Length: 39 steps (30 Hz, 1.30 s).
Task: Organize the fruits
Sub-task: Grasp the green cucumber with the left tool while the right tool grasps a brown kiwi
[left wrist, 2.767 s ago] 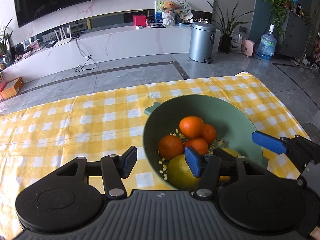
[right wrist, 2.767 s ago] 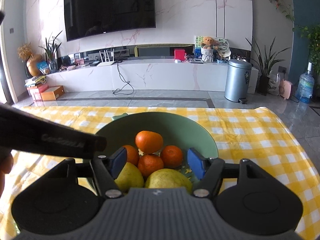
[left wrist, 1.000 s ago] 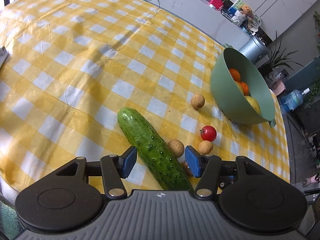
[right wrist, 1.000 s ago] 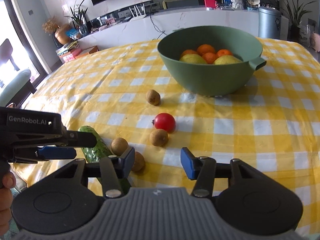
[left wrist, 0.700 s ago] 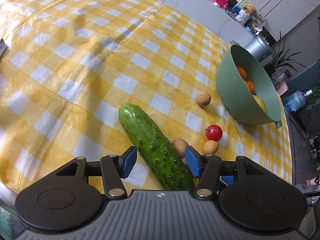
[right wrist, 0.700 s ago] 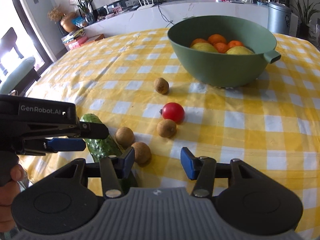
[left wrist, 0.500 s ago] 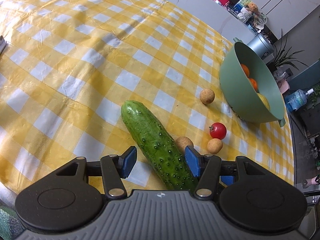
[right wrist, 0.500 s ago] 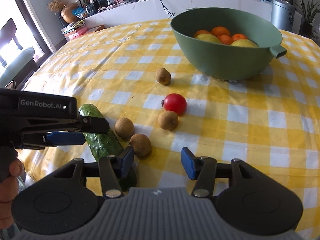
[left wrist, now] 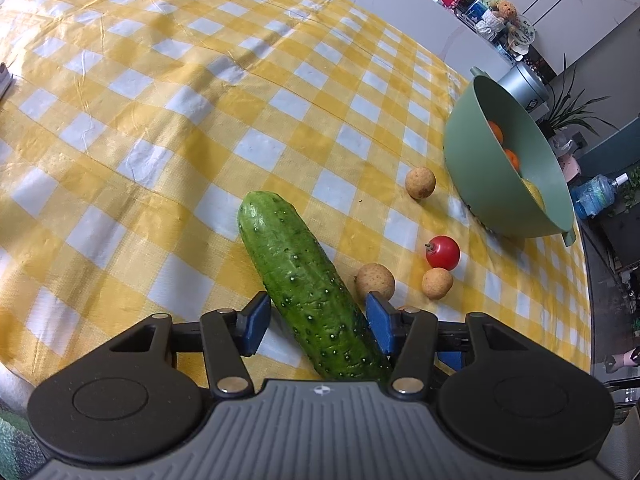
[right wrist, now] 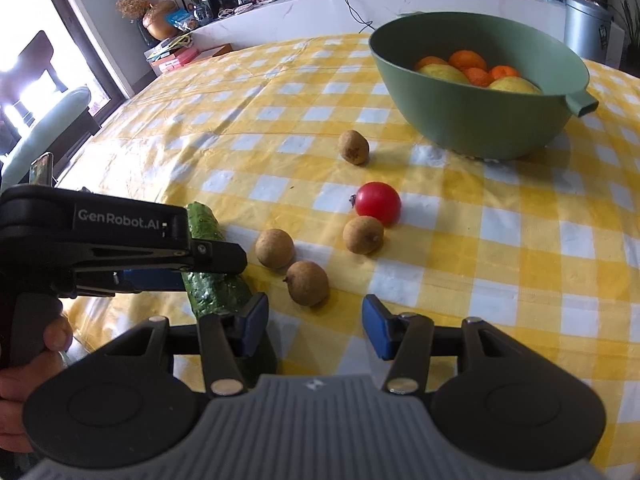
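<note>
A fat green cucumber (left wrist: 304,280) lies on the yellow checked cloth between the pads of my left gripper (left wrist: 318,320), whose jaws are closing; I see no pad pressing on it. From the right wrist view the left gripper (right wrist: 212,272) straddles the cucumber (right wrist: 204,224). My right gripper (right wrist: 315,320) is open and holds nothing, just behind a brown round fruit (right wrist: 307,283). Other brown fruits (right wrist: 274,248) (right wrist: 363,235) (right wrist: 353,147) and a red tomato (right wrist: 378,203) lie loose. The green bowl (right wrist: 460,112) holds oranges and yellow fruit.
The table's near edge runs just under both grippers. A person's hand (right wrist: 24,360) holds the left gripper's handle. A pale chair (right wrist: 40,132) stands past the table's left side and a metal bin (right wrist: 588,28) behind the bowl. In the left wrist view the bowl (left wrist: 500,184) is at far right.
Both grippers have come from over the bowl to the table's near edge. In the last half second the left jaws have narrowed around the cucumber; the right gripper has tilted slightly.
</note>
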Each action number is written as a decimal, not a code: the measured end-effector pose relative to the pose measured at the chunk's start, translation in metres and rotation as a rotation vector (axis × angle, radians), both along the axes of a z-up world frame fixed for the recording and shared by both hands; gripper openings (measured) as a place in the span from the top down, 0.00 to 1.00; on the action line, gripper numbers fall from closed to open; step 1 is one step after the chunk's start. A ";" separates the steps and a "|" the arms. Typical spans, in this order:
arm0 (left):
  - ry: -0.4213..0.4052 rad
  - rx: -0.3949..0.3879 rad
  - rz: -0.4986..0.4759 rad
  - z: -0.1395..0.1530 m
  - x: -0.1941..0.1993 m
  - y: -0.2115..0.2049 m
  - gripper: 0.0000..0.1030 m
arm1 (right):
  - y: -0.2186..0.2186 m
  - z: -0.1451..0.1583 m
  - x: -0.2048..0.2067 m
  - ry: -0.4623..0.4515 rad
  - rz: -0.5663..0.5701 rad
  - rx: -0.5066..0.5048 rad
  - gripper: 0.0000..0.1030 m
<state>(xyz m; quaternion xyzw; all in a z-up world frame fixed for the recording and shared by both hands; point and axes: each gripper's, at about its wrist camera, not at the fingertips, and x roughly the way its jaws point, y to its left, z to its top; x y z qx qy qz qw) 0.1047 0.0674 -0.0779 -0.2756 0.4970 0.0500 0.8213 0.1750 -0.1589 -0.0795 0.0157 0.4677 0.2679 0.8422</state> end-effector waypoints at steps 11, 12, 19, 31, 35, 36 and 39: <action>0.002 0.113 -0.052 0.012 0.011 0.007 0.49 | 0.002 0.001 0.004 -0.028 -0.010 -0.009 0.53; 0.007 0.105 -0.052 0.010 0.013 0.009 0.49 | 0.004 0.001 0.005 -0.031 -0.007 -0.014 0.54; -0.002 0.175 -0.073 0.009 0.015 -0.003 0.47 | 0.014 -0.002 0.008 -0.051 0.006 -0.052 0.61; -0.035 0.199 -0.075 0.001 0.016 -0.010 0.39 | 0.018 -0.004 0.011 -0.046 0.005 -0.061 0.69; -0.054 0.227 -0.086 0.000 0.015 -0.015 0.39 | 0.020 -0.004 0.011 -0.053 0.005 -0.066 0.71; -0.061 0.229 -0.091 0.000 0.015 -0.016 0.40 | 0.020 -0.004 0.011 -0.055 0.004 -0.069 0.73; -0.073 0.231 -0.090 0.000 0.013 -0.016 0.42 | 0.020 -0.005 0.012 -0.057 0.004 -0.069 0.77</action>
